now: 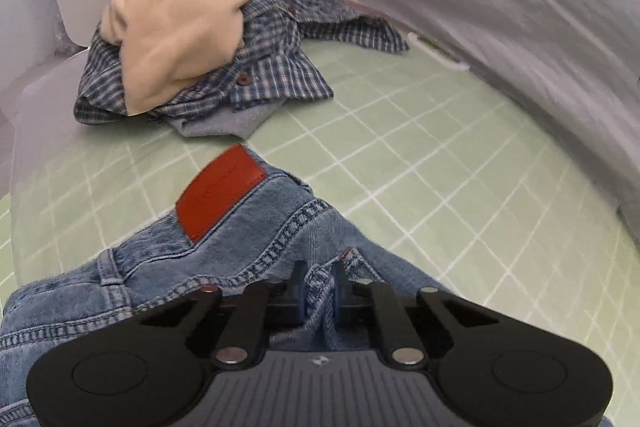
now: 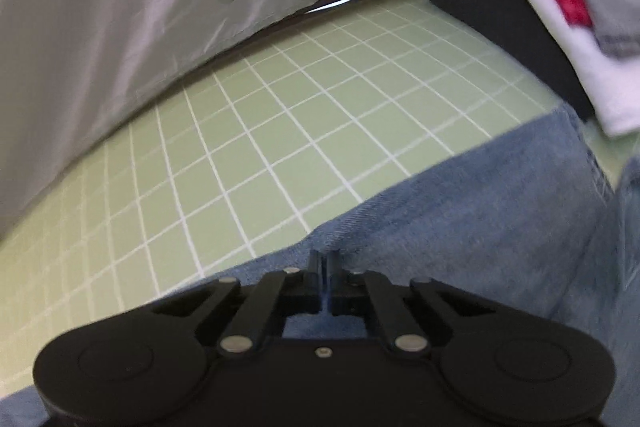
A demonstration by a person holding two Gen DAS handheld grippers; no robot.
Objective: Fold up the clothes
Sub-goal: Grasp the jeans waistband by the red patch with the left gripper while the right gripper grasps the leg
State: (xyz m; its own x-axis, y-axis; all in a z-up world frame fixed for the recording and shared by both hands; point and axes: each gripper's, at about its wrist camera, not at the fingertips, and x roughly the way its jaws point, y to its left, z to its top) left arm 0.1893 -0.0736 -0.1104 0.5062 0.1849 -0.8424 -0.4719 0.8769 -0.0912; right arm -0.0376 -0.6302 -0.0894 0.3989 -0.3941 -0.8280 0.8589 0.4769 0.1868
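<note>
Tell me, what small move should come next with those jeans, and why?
Probably lift both grippers together and carry the jeans over the bare green mat to lay them flat. The left gripper is shut on a bunched fold near the waistband, the right gripper is shut on the denim edge, and the cloth looks crumpled, not yet folded.

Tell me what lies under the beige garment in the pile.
Under the beige garment lies a blue plaid shirt, and below it a grey-blue cloth. Anything deeper is covered.
</note>
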